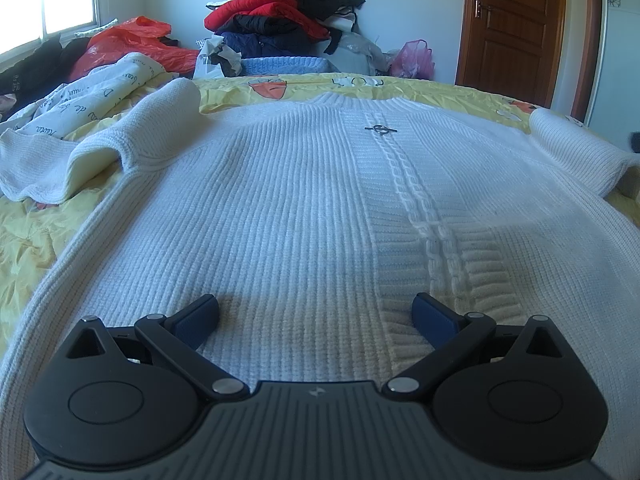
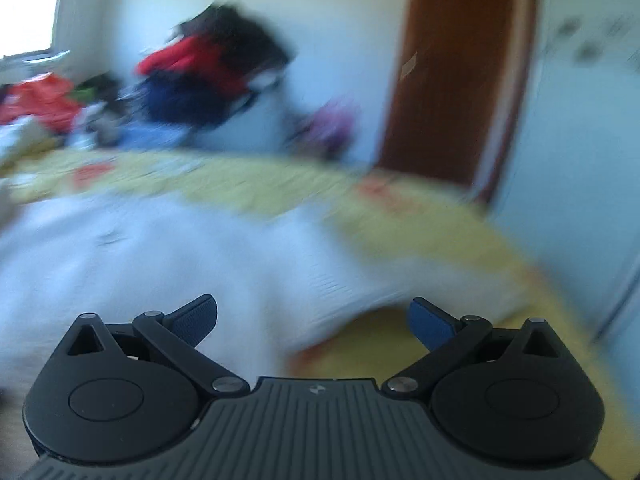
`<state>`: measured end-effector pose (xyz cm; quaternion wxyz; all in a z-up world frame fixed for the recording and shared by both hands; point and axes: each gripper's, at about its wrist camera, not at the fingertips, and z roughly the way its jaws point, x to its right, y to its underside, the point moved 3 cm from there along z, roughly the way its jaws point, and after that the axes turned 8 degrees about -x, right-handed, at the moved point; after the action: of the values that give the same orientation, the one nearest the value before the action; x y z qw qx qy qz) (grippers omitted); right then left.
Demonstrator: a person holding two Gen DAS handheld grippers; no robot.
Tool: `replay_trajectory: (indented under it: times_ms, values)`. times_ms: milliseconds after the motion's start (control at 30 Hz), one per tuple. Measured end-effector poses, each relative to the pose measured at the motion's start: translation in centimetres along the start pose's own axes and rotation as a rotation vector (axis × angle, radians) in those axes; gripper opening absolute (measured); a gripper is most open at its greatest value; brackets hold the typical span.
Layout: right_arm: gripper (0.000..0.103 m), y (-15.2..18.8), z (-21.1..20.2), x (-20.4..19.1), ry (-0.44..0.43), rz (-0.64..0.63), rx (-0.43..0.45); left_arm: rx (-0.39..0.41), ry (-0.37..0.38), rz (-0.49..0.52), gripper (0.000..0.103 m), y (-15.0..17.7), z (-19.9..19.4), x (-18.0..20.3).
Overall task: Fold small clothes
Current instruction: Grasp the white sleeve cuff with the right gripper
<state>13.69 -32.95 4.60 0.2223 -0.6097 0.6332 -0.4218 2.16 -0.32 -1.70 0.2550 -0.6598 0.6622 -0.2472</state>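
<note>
A white ribbed knit sweater lies spread flat, front up, on a yellow bedsheet. It has a cable braid down the middle and a small metal clasp near the collar. Its left sleeve is bunched up; its right sleeve runs off to the right. My left gripper is open and empty, low over the sweater's hem. My right gripper is open and empty over the sweater's right lower edge; that view is blurred by motion.
A heap of red, black and navy clothes stands beyond the bed's far edge. An orange plastic bag and a printed white cloth lie at the far left. A brown door is at the right, a pink bag beside it.
</note>
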Motion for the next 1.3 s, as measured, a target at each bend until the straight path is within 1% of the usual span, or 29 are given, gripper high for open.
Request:
replay_trajectory:
  times_ms: [33,67,167,233,267,300,367,400,500,533,600,667,767,833,867,900,933,967,1000,1033,1067,1167,1233,1300]
  values:
    - [0.103,0.0,0.9,1.7,0.01,0.017,-0.015,0.0,0.0,0.0,0.103,0.0,0.0,0.1]
    - [0.103,-0.1,1.8,3.7,-0.013,0.052,-0.038,0.0,0.0,0.0,0.103,0.0,0.0,0.0]
    - [0.103,-0.1,4.6,9.6,-0.122,0.219,-0.113,0.0,0.0,0.0,0.103,0.0,0.0,0.0]
    - [0.103,0.2,6.3,13.9,-0.206,0.4,-0.146,0.0,0.0,0.0,0.103,0.0,0.0,0.0]
    - [0.103,0.6,7.3,16.1,-0.269,0.513,-0.155,0.0,0.0,0.0,0.103,0.0,0.0,0.0]
    - [0.103,1.2,8.2,18.1,-0.329,0.628,-0.152,0.0,0.0,0.0,0.103,0.0,0.0,0.0]
    - [0.102,2.6,10.2,21.1,-0.412,0.824,-0.156,0.0,0.0,0.0,0.103,0.0,0.0,0.0]
    - [0.1,3.2,11.3,22.6,-0.432,0.916,-0.167,0.0,0.0,0.0,0.103,0.0,0.0,0.0]
    - [0.091,4.6,14.3,24.6,-0.458,1.065,-0.196,0.0,0.0,0.0,0.103,0.0,0.0,0.0]
    - [0.089,4.9,15.2,25.0,-0.461,1.088,-0.202,0.0,0.0,0.0,0.103,0.0,0.0,0.0]
    - [0.088,5.3,16.8,25.0,-0.467,1.121,-0.21,0.0,0.0,0.0,0.103,0.0,0.0,0.1]
    - [0.087,5.4,17.8,24.7,-0.468,1.129,-0.205,0.0,0.0,0.0,0.103,0.0,0.0,0.1]
    - [0.08,5.3,19.3,24.8,-0.467,1.148,-0.17,0.0,0.0,-0.001,0.103,0.0,0.0,0.0]
    - [0.069,5.0,20.2,24.8,-0.453,1.142,-0.159,0.001,0.0,-0.001,0.103,0.0,0.0,0.0]
    - [0.066,4.9,20.4,24.9,-0.443,1.128,-0.157,0.0,0.0,-0.001,0.103,0.0,0.0,0.0]
    - [0.061,4.9,20.7,24.9,-0.422,1.111,-0.158,0.0,0.0,-0.001,0.103,0.0,0.0,0.0]
    - [0.048,4.7,21.1,24.6,-0.399,1.086,-0.159,0.001,0.0,-0.001,0.103,0.0,0.0,0.0]
    - [0.039,4.9,21.1,24.7,-0.379,1.067,-0.16,0.0,0.0,-0.001,0.103,0.0,0.0,0.0]
    - [0.023,5.0,21.2,24.7,-0.349,1.048,-0.17,0.001,0.0,-0.001,0.103,0.0,0.0,0.0]
    - [0.017,5.2,21.3,24.7,-0.344,1.047,-0.164,0.001,0.001,-0.001,0.103,0.0,0.0,0.1]
    - [0.014,5.3,21.2,24.8,-0.353,1.062,-0.158,0.001,0.001,-0.001,0.103,0.0,0.0,0.0]
    - [0.017,4.4,20.0,24.5,-0.354,1.056,-0.142,0.0,0.001,-0.001,0.103,0.0,0.0,0.0]
    - [0.016,2.6,18.0,23.9,-0.372,1.002,-0.09,0.0,0.0,-0.001,0.103,0.0,0.0,0.0]
    - [0.016,0.2,15.8,22.4,-0.399,0.916,-0.035,-0.003,-0.001,-0.003,0.103,0.0,0.1,0.1]
